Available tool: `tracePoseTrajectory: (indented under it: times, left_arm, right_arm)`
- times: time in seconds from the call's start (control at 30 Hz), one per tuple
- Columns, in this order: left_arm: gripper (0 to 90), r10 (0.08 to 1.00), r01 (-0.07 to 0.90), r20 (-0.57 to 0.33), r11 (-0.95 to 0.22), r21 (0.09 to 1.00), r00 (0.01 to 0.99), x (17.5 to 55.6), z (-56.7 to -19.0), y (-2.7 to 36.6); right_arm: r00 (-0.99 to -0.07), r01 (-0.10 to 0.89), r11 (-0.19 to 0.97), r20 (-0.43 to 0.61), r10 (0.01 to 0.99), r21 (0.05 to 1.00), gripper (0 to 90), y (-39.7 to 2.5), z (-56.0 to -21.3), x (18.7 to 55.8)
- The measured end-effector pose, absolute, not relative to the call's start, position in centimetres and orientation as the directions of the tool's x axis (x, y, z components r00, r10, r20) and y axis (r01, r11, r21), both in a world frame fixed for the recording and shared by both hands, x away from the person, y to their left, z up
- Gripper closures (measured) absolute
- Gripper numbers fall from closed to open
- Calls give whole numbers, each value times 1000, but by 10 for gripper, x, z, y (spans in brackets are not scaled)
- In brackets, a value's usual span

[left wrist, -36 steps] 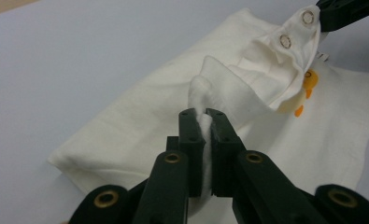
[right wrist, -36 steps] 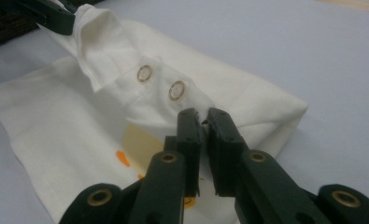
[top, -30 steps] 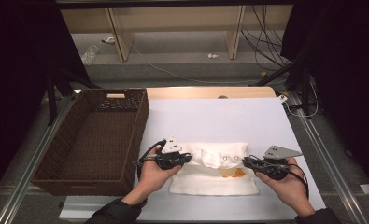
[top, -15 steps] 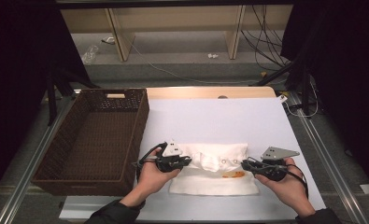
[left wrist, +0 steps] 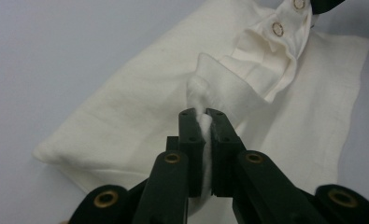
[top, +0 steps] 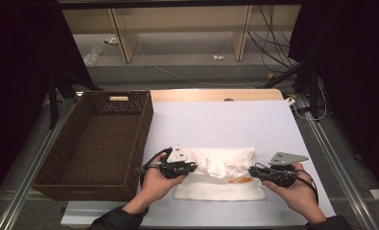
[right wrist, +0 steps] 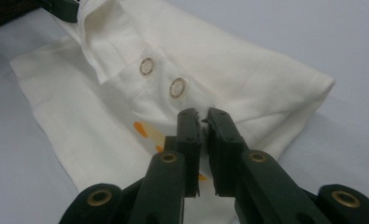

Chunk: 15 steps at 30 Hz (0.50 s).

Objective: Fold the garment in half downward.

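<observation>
Wicker basket, dark brown, rectangular w/ woven walls, sits along the left edge of the surface, which is smooth, pale and matte. Just right of it, near the front edge, the left tongs are clamped tight on a bunched-up fold of the white garment; in the left gripper view that fold is pinched between the black jaws w/ almost no gap. Garment is folded into a flat rectangle, soft cotton-like weave, w/ a placket of round metal-rimmed snaps and an orange print partly hidden behind the jaws. Right tongs rest at the cloth's right part, jaws nearly closed; whether they grip any fabric is hard to make out. Print shape can't be read.
</observation>
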<state>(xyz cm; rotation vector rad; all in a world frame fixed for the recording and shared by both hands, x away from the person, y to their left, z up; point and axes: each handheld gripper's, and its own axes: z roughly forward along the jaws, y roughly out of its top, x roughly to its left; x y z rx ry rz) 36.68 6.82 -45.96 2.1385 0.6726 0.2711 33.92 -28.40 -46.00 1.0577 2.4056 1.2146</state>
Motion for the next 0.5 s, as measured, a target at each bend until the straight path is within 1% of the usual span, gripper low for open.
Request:
tracePoseTrajectory:
  times: [0.4, 0.5]
  left_arm:
    - [851, 546, 356, -38, -491, 795, 837, 363, -458, 69]
    - [851, 539, 354, -38, -496, 793, 842, 363, -459, 69]
  right_arm:
    - [-712, 519, 392, 130, 690, 760, 843, -287, -462, 335]
    - [-715, 523, 402, 131, 686, 751, 874, -288, -462, 334]
